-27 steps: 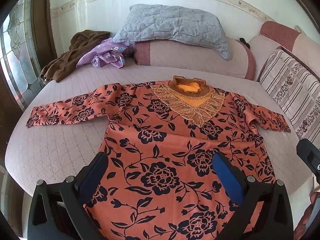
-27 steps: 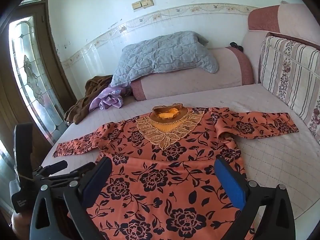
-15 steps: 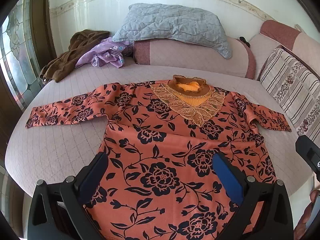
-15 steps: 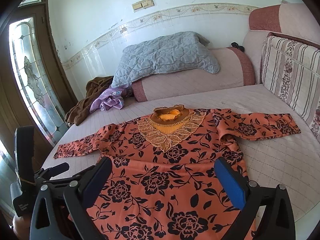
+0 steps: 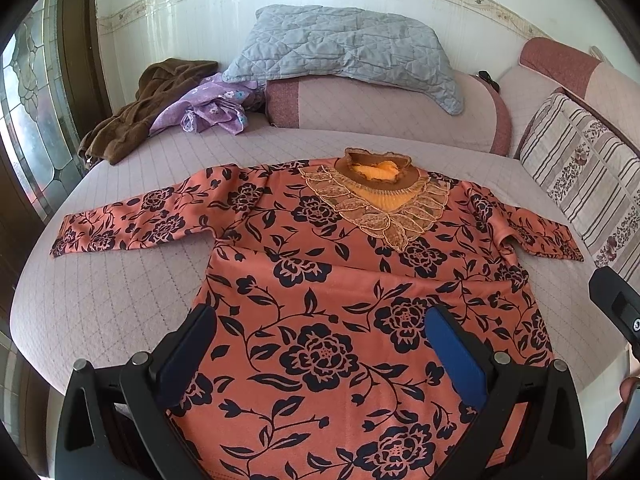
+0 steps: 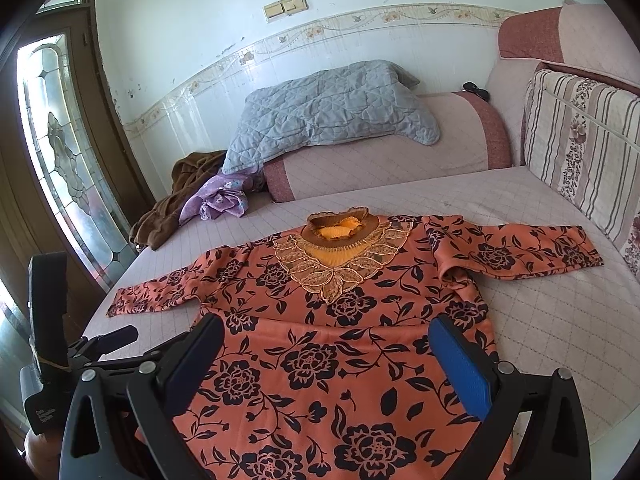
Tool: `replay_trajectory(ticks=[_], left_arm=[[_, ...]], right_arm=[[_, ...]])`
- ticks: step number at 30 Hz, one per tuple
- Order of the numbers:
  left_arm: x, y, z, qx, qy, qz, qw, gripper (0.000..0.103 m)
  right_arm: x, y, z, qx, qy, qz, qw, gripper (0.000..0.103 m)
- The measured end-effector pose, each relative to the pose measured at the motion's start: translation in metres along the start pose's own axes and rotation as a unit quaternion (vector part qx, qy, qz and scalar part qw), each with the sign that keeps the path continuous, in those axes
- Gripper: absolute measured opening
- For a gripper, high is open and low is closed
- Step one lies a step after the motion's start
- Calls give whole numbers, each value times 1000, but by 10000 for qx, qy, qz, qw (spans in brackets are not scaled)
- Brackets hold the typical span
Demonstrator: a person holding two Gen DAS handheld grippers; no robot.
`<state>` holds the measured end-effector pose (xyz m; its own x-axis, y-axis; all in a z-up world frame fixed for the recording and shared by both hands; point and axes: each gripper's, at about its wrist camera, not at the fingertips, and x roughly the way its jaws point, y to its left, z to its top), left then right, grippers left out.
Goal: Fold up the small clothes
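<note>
An orange long-sleeved top with dark flowers (image 5: 344, 280) lies flat, front up, on the bed, sleeves spread to both sides, lace collar at the far end; it also shows in the right wrist view (image 6: 340, 328). My left gripper (image 5: 320, 320) is open and empty, above the top's lower half. My right gripper (image 6: 326, 324) is open and empty, above the same lower half. The right gripper's edge shows in the left wrist view (image 5: 616, 308); the left gripper's body shows in the right wrist view (image 6: 76, 352).
The pink quilted bed (image 5: 104, 304) holds a brown garment (image 5: 136, 116) and a purple cloth (image 5: 212, 108) at the far left. A grey quilt (image 5: 344, 48) lies on a bolster (image 5: 384, 112). A striped cushion (image 5: 588, 176) stands at the right. A glass door (image 6: 60, 152) stands left.
Both grippers have crept slightly forward over the top. The top has not moved and both grippers stay open.
</note>
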<state>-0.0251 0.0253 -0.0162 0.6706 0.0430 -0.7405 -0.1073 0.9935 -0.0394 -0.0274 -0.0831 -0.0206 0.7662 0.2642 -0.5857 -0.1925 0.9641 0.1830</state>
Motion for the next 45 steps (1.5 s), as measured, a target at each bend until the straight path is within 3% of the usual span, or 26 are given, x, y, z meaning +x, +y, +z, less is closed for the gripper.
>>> replay_trajectory(ticks=[8,21,25,29,32,34,36,38,40,41,42,43,45], left_arm=[[3,-2,2,9,9,20,10000,103],[18,-8,7,107,98,72,9999,103],[31,-9,9,137,204,86,9997,103],[50,-1,6,34,362,13,9993,103],[74,11,-3,-124,690,54,9975,103],[88,20,-8,-207,882,170,9957,103],[96,28,-12,-264,987,274,9944,103],[100,34,-14,-315,1027,338,9936,103],[102,40,-15,-358,1030,419,9932,103],[104,44,-15,-388,1035,455,9928,103],[105,47,-15,-413,1045,480,9925,103],[106,51,-16,-438,1057,516,9921,103],[110,57,-15,-496,1077,568,9913,103]], right_arm=[[8,-2,2,-198,327,-266,9989,103],[19,-14,1,31,370,-88,9993,103],[29,-31,0,197,406,-16,9990,103],[41,-77,-1,852,601,125,9945,103],[51,-150,-5,1968,608,160,9784,103],[60,-223,-13,3106,517,158,9490,103],[69,-281,-20,4130,425,131,9097,100],[77,-330,-21,4775,222,37,8783,93],[89,-368,-16,5161,58,-136,8564,88],[97,-383,-12,5300,41,-191,8477,83],[105,-395,-9,5437,83,-319,8386,70],[111,-402,-4,5531,121,-392,8321,66],[121,-407,7,5523,163,-612,8312,64]])
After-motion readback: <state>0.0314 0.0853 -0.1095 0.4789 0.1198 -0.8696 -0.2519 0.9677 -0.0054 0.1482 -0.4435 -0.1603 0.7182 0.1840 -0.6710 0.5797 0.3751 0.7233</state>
